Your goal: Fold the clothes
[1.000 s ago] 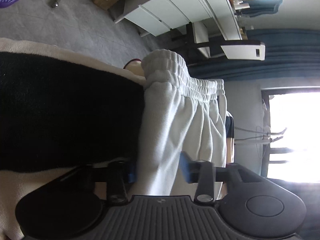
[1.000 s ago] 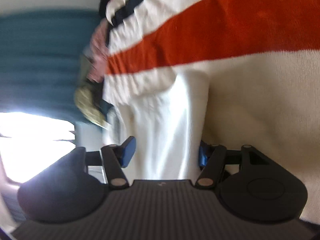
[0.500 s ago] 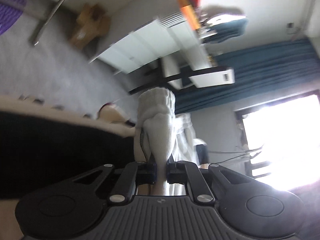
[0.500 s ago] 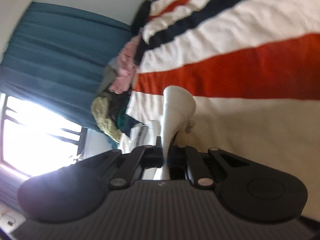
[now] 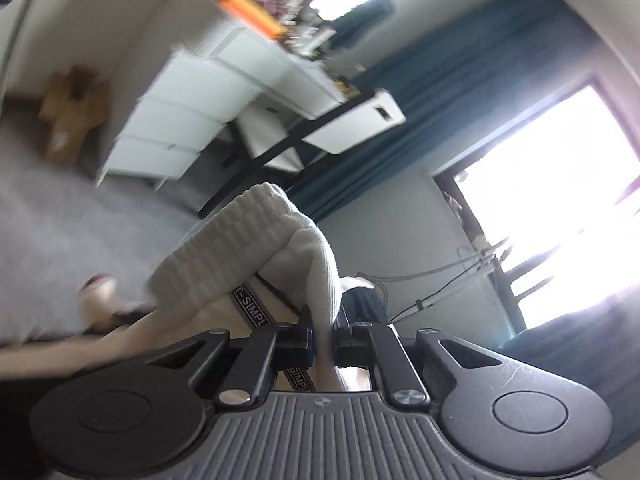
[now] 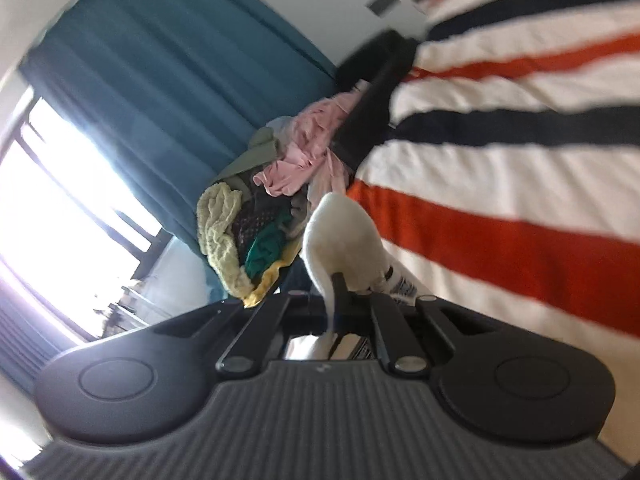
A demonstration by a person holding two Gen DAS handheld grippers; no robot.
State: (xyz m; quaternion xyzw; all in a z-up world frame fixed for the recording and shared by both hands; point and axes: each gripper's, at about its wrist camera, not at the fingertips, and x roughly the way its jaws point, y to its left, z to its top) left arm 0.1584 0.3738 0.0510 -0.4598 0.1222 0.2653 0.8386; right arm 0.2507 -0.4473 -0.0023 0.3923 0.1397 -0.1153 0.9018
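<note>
White sweatpants are held up in the air by both grippers. In the left wrist view the ribbed elastic waistband point(image 5: 256, 248) bunches just above my left gripper point(image 5: 324, 338), which is shut on the white fabric; a black-and-white printed drawstring band point(image 5: 256, 312) hangs beside it. In the right wrist view my right gripper point(image 6: 336, 312) is shut on another fold of the same white sweatpants point(image 6: 340, 236), which rises in a hump above the closed jaws. The rest of the garment is hidden below both grippers.
A striped blanket point(image 6: 520, 160) in white, orange and navy covers the bed at the right. A pile of mixed clothes point(image 6: 264, 208) sits by the teal curtain point(image 6: 160, 80). White drawers point(image 5: 192, 120), a cardboard box point(image 5: 68, 116) and a bright window point(image 5: 560, 200) lie beyond.
Both grippers went from open around the sweatpants to shut on them, then lifted the fabric off the bed. The views have tilted up toward the room.
</note>
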